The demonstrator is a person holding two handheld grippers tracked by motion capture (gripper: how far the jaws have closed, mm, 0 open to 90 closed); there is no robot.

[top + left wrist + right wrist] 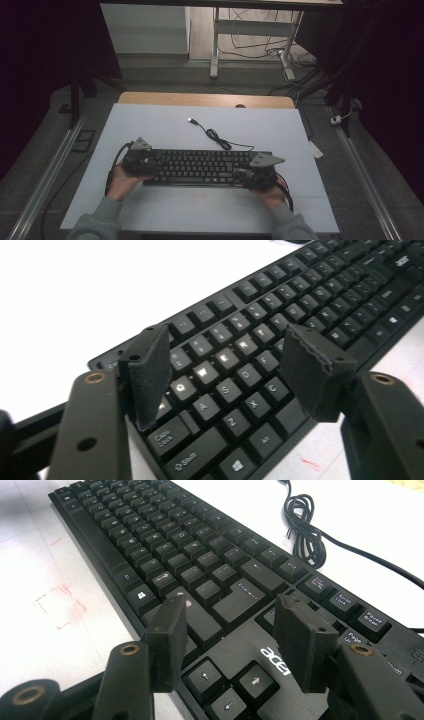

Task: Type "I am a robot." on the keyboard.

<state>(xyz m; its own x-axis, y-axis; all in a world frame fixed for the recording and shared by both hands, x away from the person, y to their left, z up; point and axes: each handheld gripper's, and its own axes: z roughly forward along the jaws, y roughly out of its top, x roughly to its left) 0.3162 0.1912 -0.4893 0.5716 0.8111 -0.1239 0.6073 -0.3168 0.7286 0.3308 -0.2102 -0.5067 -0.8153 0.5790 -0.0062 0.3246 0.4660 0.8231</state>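
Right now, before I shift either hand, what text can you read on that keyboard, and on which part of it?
"acer": keyboard body, above the arrow keys.
"Caps Lock", "Shift", "Alt": left-end keys.
"Q", "W", "E", "R", "A", "S", "D", "F", "Z", "X", "C": letter keys.
"Pause Break", "Page Up": right-end keys.
Function-row labels and the far keys: too small or blurred to read.

So the table (165, 97) is a light wood top, mostly covered by a big white sheet (150, 125) that runs right up to the near edge. On the sheet there's a black keyboard (200, 167) lying flat toward the near side, its loosely coiled USB cable (216, 136) trailing off behind it
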